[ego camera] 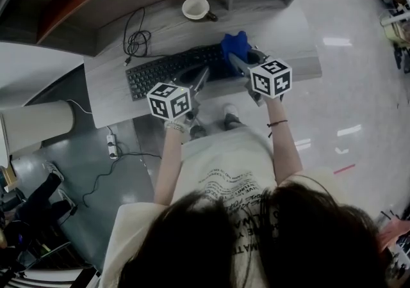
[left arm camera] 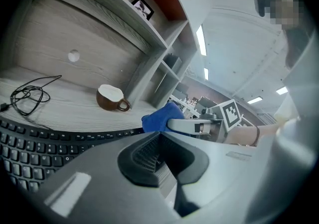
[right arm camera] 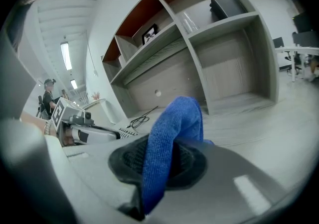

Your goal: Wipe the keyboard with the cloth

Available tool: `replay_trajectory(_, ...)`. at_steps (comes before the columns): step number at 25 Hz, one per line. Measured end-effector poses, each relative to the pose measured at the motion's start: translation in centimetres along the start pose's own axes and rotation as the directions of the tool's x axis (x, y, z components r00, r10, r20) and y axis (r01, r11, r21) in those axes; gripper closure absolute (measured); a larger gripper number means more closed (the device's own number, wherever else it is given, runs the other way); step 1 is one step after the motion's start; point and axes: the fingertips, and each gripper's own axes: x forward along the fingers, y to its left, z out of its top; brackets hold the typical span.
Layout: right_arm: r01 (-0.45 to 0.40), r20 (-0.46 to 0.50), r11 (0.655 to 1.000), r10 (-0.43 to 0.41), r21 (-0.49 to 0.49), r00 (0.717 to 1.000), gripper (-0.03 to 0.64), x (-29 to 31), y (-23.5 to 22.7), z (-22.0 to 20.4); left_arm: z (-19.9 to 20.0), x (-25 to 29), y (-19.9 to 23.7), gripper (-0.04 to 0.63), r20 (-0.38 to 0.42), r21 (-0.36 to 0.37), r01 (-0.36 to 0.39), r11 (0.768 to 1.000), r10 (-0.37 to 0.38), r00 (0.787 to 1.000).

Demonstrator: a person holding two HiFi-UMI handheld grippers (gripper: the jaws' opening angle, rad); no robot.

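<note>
1. The person's left forearm [ego camera: 168, 159] and right forearm [ego camera: 282, 146] reach forward over the tabletop [ego camera: 291, 37], each ending at a gripper topped by a marker cube.
2. Left gripper [ego camera: 204, 74] [left arm camera: 159, 136]: its jaws are pressed together with nothing between them. It is poised over the near edge of the keyboard, about midway along its length.
3. Right gripper [ego camera: 234, 57] [right arm camera: 164, 156]: its jaws are clamped on the cloth. It lies just beside the left gripper, at the keyboard's right end.
4. Cloth [ego camera: 235, 42] [right arm camera: 174, 133] [left arm camera: 159, 117]: blue, pinched in the right gripper. One fold stands up beyond the jaws and a tail hangs down on the near side. It sits over the right end of the keyboard; contact with the keys cannot be made out.
5. Keyboard [ego camera: 170, 70] [left arm camera: 30, 153]: black, lying at a slant on the grey wood tabletop.
6. Cable [ego camera: 136, 40] [left arm camera: 27, 96]: black, loosely coiled behind the keyboard's left part.
7. Cup [ego camera: 197, 8] [left arm camera: 110, 98]: brown outside, white inside, upright near the back of the tabletop, well apart from the keyboard.
8. Shelves [right arm camera: 219, 24]: grey compartments with red-brown back panels, rising behind the tabletop.
</note>
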Motion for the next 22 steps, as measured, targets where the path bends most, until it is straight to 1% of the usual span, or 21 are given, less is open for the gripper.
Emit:
replay_trajectory(8, 0.034, 0.02, 0.999, -0.035, 0.027, 0.999, 0.558, 0.5, 1.1, -0.3, -0.2, -2.4, 1.0, 0.591, -0.011, 0.005, 0.006, 1.0, -0.005, 1.0)
replay_trajectory(22, 0.035, 0.02, 0.999, -0.036, 0.019, 0.999, 0.558, 2.4, 3.9, -0.4, -0.3, -5.4, 2.8, 0.591, 0.0, 0.003, 0.003, 1.0, -0.003, 1.0)
